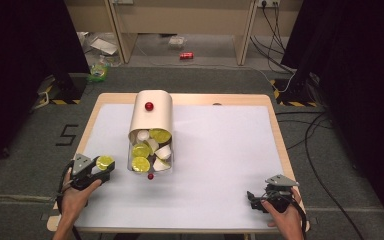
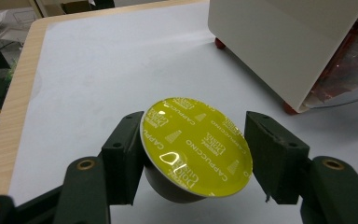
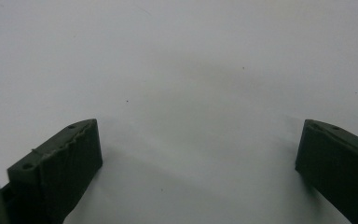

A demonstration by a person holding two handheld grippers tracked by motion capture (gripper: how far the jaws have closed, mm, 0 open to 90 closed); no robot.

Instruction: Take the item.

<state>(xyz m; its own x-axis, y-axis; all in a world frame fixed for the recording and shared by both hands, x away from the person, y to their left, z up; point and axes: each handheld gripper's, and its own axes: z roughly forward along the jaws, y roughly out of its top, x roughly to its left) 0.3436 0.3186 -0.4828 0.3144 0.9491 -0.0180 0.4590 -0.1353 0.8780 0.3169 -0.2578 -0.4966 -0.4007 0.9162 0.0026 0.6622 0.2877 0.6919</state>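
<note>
Left tongs gripping yellow capsule, right tongs open

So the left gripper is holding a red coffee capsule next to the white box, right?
Not quite: the capsule is yellow, not red. The left gripper view shows its yellow foil lid marked cappuccino, held between the left gripper's fingers. The rest holds: the white box stands close beside it on the table, as the high view shows.

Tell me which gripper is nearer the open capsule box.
Left. The left gripper, shut on a yellow capsule, sits just beside the capsule box; the right gripper rests far off across the table.
</note>
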